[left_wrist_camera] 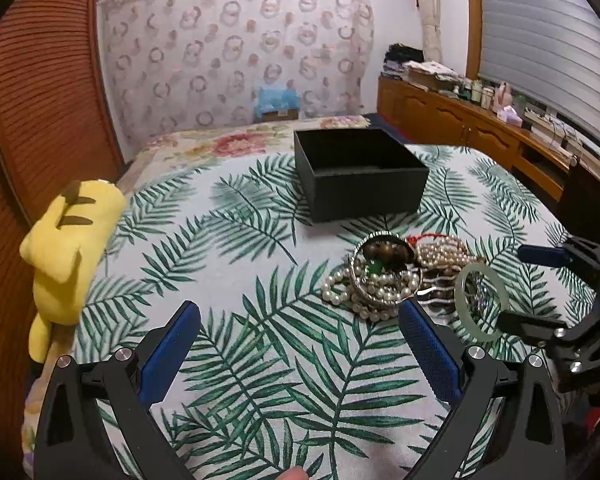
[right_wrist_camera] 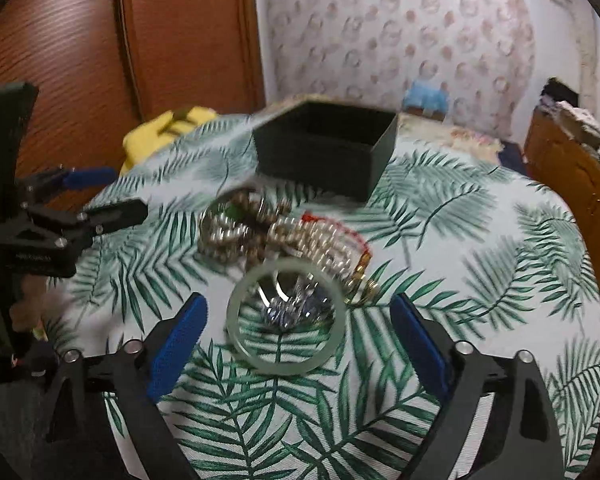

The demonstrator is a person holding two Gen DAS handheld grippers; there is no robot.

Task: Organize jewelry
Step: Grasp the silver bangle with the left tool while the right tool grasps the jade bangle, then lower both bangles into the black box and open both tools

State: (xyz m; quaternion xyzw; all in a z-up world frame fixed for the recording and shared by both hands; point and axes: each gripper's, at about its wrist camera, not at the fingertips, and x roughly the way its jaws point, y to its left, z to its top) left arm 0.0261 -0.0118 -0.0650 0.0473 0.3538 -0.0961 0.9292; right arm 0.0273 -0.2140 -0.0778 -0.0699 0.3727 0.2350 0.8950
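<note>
A heap of jewelry (left_wrist_camera: 396, 276) lies on the leaf-print cloth: pearl strands, brown beads, a silver bangle and a pale green jade bangle (left_wrist_camera: 482, 300). An open black box (left_wrist_camera: 360, 172) stands behind it. My left gripper (left_wrist_camera: 300, 316) is open and empty, left of the heap. My right gripper (right_wrist_camera: 300, 312) is open, its fingers either side of the jade bangle (right_wrist_camera: 286, 316), not touching it. The heap (right_wrist_camera: 276, 232) and the box (right_wrist_camera: 328, 148) lie beyond it.
A yellow plush toy (left_wrist_camera: 68, 248) sits at the cloth's left edge. A wooden wardrobe (left_wrist_camera: 40, 100) stands on the left and a low wooden cabinet (left_wrist_camera: 480, 128) with clutter on the right. The right wrist view is blurred.
</note>
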